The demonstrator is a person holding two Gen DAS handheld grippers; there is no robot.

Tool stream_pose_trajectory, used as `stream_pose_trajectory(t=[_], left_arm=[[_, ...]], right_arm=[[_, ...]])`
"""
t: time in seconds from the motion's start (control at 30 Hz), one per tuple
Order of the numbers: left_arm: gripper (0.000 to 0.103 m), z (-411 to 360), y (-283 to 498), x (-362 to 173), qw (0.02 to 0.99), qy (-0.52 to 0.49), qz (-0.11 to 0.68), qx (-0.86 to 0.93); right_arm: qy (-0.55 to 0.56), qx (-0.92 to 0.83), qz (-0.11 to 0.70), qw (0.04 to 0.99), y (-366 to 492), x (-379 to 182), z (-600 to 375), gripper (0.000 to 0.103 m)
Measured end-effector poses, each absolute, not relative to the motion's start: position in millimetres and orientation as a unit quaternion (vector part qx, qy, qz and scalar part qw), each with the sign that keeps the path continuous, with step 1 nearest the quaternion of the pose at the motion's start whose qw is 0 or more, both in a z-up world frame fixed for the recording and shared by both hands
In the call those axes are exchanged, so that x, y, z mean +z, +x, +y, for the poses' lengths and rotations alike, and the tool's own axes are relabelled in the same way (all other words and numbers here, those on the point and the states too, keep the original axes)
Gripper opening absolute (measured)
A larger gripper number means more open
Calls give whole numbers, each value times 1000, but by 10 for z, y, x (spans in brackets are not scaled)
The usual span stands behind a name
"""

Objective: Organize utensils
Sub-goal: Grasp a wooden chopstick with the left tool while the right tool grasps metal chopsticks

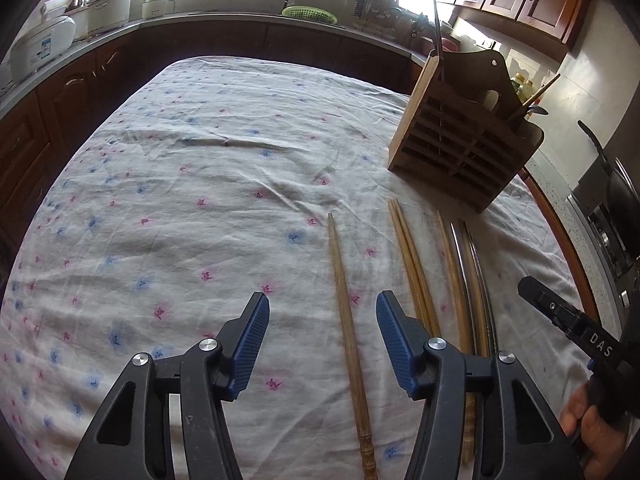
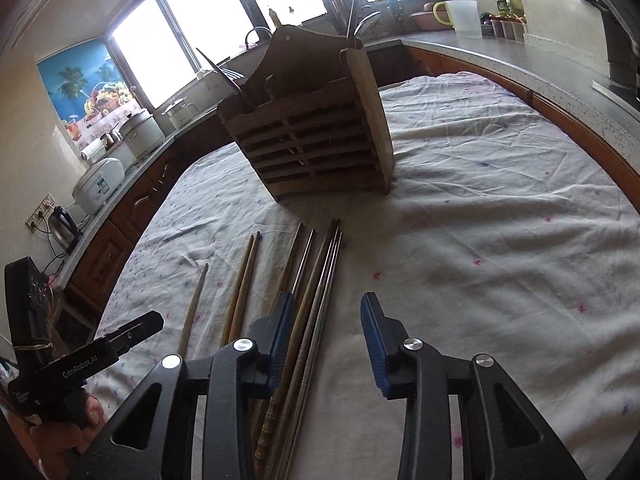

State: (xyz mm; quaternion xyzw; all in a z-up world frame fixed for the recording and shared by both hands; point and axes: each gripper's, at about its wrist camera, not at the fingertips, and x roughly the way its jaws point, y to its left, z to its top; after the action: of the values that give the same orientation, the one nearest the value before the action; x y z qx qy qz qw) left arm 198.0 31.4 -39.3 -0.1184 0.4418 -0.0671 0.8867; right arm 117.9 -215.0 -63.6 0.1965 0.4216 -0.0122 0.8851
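Right wrist: wooden holder (image 2: 316, 148) keeps utensils (forks, spoons); both claws gape empty.

**Words You Can Read in the Kitchen**

There are only two bits of writing that can be read.

In the left wrist view, the right gripper (image 1: 568, 320) comes in from the right side. Its black body has the white letters "DAS" on it, and the edge of the picture cuts off anything after them.

In the right wrist view, the left gripper (image 2: 132, 332) shows at the lower left. Its black body says "GenRobot.AI" in small pale letters.

The white rice cooker (image 2: 100, 184) on the counter has a blue and white sticker on its front. The words on it are too small to read.
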Motion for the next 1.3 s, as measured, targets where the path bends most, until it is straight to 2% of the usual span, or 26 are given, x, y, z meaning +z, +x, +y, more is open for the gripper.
stream_pose_trajectory(t=[0.17,0.37,0.57,1.0,1.1,1.2,1.3], left_arm=[[48,272,2135,-428,885,-106,449,-68],[44,238,2293,-472,882,-100,456,-67],[36,180,2457,-550,874,-91,471,-75],[33,-4,2731,-626,870,-51,482,-90],[26,-28,2762,-636,871,-39,481,-88],[15,-9,2774,-643,873,-37,479,-86],[12,21,2776,-644,872,-43,479,-88]], right_arm=[[190,-8,434,881,1362,-712,-2122,20],[187,7,441,878,1527,-761,-2070,13],[183,19,456,871,1739,-823,-2024,7],[157,-2,479,864,2074,-965,-2071,6],[155,-9,481,863,2157,-972,-2093,7],[155,-14,482,862,2205,-979,-2095,8],[159,-21,479,863,2242,-997,-2123,9]])
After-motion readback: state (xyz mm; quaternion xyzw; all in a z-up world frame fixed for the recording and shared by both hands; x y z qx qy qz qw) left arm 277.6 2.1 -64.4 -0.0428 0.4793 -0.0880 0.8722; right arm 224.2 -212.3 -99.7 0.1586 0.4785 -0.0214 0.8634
